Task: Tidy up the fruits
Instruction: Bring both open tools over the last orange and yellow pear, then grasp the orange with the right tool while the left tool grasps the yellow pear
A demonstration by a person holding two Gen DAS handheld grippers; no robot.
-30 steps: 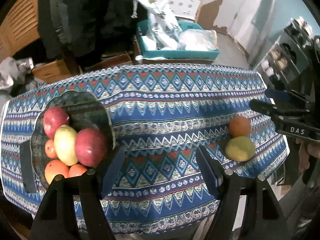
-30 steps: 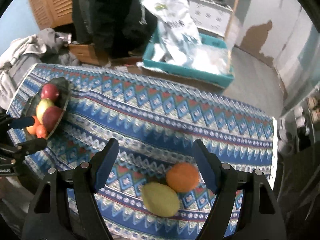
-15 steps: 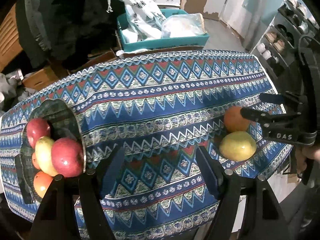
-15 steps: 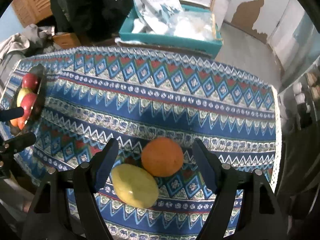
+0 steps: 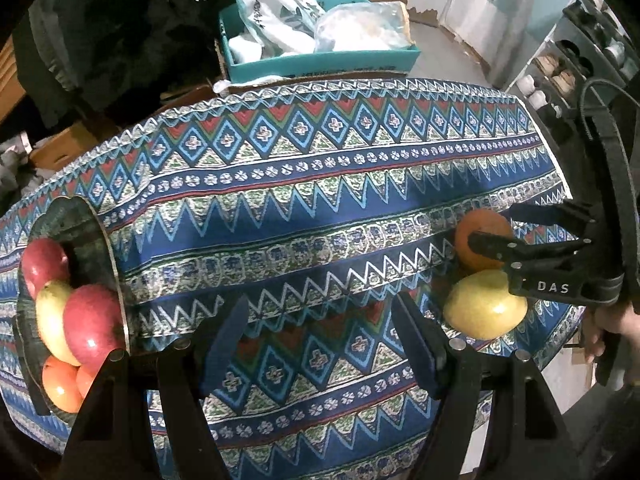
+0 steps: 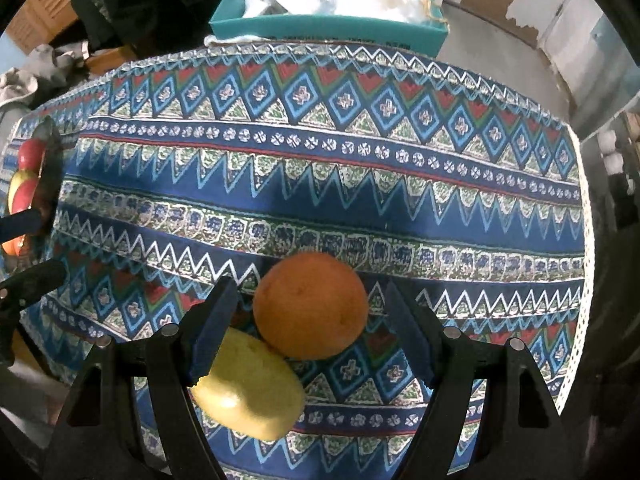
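An orange (image 6: 311, 305) and a yellow-green mango (image 6: 250, 388) lie touching near the table's front right. My right gripper (image 6: 310, 328) is open with its jaws on either side of the orange, not closed on it; in the left wrist view the right gripper (image 5: 490, 226) straddles the orange (image 5: 480, 240) above the mango (image 5: 484, 305). A dark glass bowl (image 5: 96, 240) at the left holds red apples (image 5: 93, 326), a yellow fruit and oranges. My left gripper (image 5: 320, 340) is open and empty over the cloth, right of the bowl.
A patterned blue tablecloth (image 5: 320, 184) covers the table. Behind the far edge stands a teal box (image 5: 320, 60) with plastic bags. A shelf rack (image 5: 576, 64) stands at the right. Clothes and cardboard lie at the left.
My right gripper has moved forward and down, so the orange now sits between its open jaws. My left gripper has swung right, away from the bowl.
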